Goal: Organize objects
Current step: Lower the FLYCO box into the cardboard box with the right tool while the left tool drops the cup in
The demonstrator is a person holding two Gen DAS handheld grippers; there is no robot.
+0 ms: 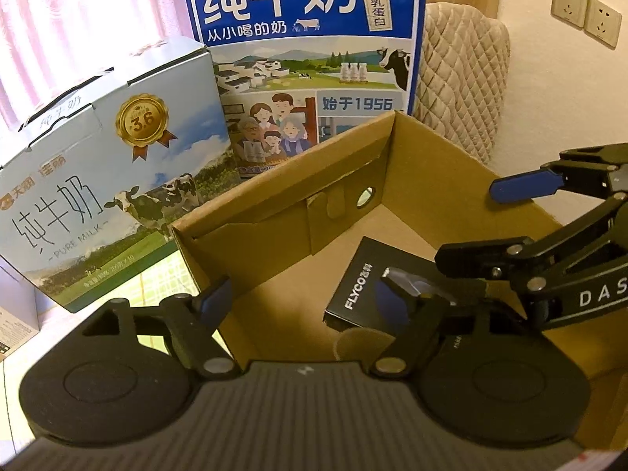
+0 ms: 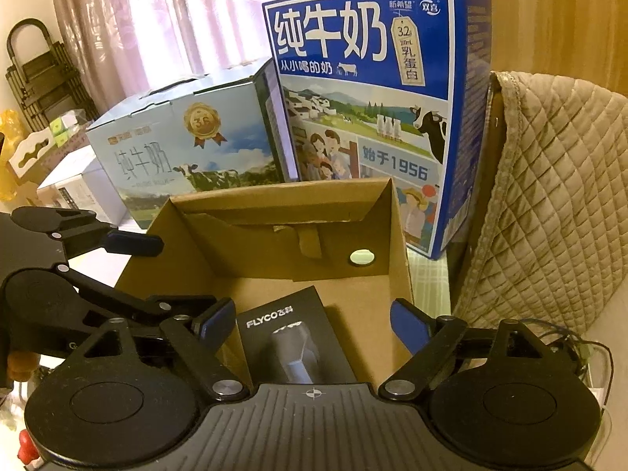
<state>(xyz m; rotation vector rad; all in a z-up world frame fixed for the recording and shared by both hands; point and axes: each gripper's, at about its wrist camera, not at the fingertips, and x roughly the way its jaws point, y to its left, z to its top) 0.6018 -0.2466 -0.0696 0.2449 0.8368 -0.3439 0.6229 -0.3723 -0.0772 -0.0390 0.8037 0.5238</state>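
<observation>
1. Left wrist view: the black FLYCO box (image 1: 367, 286) lies flat on the floor of the open cardboard box (image 1: 424, 180), ahead and to the right of the left gripper (image 1: 302, 298). Its long axis runs diagonally, near end toward the camera and far end up toward the right wall. The left fingers (image 1: 216, 298) are spread wide and hold nothing; the left one sits outside the cardboard wall, the right one over the black box's near corner.

2. Same view: the right gripper (image 1: 467, 227) reaches in from the right, jaws wide apart and empty, its lower finger just above the black box. I judge it the nearer hand for a pick. The pale milk carton (image 1: 117, 180) and the blue milk carton (image 1: 306, 51) stand behind the cardboard box, with a quilted cushion (image 1: 459, 78) to the right.

3. Right wrist view: the FLYCO box (image 2: 290, 337) lies directly ahead between the spread right fingers (image 2: 408, 325), its long axis pointing away from the camera. The right gripper (image 2: 314, 325) grips nothing.

4. Same view: the cardboard box (image 2: 400, 243) hems in both sides; its left wall stands close to the left finger, and the left gripper (image 2: 176, 274) crowds that same corner, so a closing move has little room there.
</observation>
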